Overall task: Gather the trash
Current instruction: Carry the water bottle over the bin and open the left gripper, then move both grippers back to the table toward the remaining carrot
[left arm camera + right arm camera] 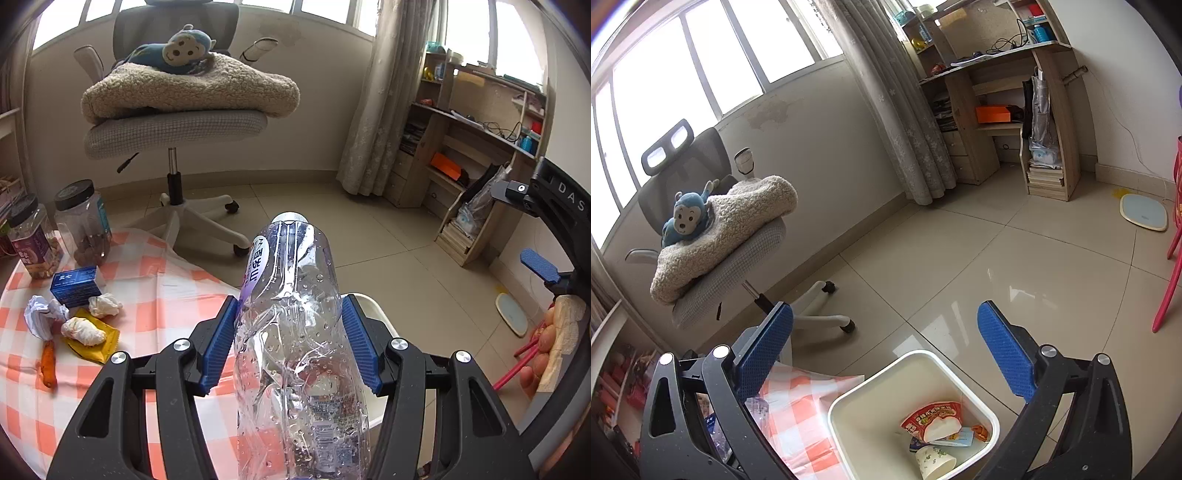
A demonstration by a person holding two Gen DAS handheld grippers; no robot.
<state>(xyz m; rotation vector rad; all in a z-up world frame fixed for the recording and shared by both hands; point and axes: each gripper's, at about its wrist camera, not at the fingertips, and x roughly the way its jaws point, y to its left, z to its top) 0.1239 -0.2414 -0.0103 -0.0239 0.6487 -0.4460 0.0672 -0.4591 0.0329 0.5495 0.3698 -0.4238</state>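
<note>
My left gripper (291, 339) is shut on a crumpled clear plastic bottle (295, 332), held above the table edge with its cap pointing away. A white bin (912, 406) stands on the floor beside the table and holds a red wrapper, a paper cup and other scraps; its rim shows behind the bottle (373, 306). My right gripper (886, 354) is open and empty above the bin. On the checked tablecloth (166, 295) lie crumpled tissues (105, 304), a yellow wrapper (96, 343) and an orange scrap (48, 363).
Two dark-lidded jars (85, 225) and a blue box (75, 286) stand at the table's back left. An office chair (173, 129) with a blanket and a monkey toy stands behind the table. A wooden shelf desk (1008, 110), a floor scale (1143, 212) and a red chair (1171, 258) are around.
</note>
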